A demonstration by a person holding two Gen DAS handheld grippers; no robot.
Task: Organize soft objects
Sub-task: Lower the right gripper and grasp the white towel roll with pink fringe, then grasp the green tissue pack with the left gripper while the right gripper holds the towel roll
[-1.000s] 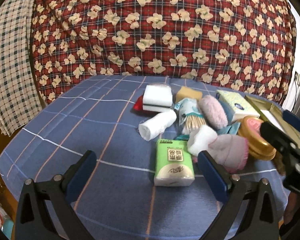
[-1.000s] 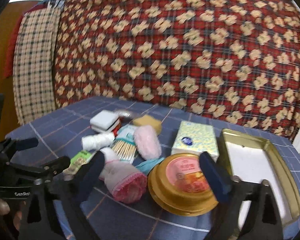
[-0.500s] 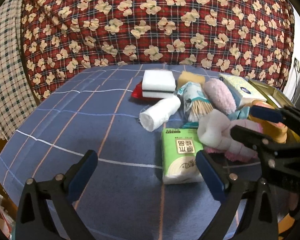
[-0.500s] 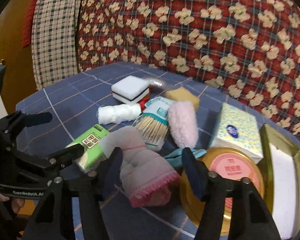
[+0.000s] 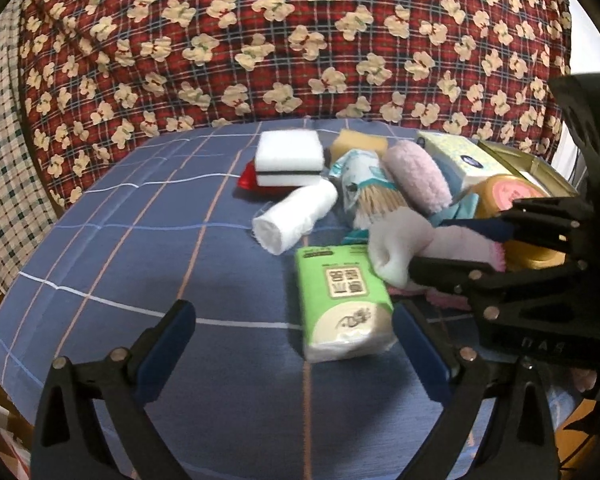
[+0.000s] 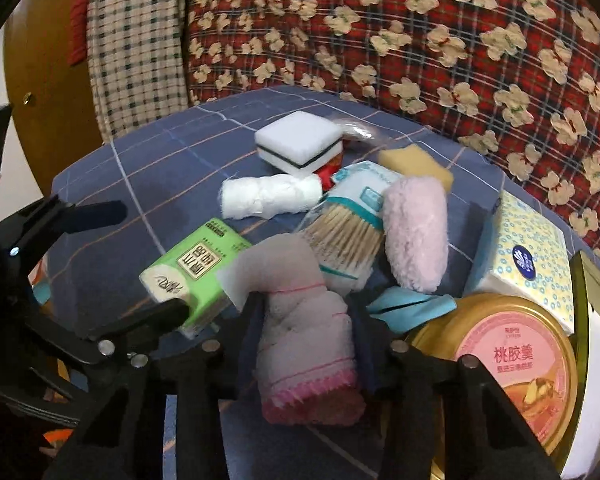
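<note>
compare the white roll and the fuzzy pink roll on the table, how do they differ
The white roll is smooth and wrapped; the pink roll is fluffy. The white roll lies flat on the blue cloth, left of the swab pack; the pink roll leans against that pack's right side. Both are soft cylinders, untouched.

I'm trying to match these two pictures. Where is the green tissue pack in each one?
Left wrist view: the green tissue pack lies low and centre-right, just ahead of the left gripper, whose fingers stand open.
Right wrist view: the same pack sits left of centre, beside the pink sock.
Shared landmark: the white gauze roll lies just beyond the pack in both.
</note>
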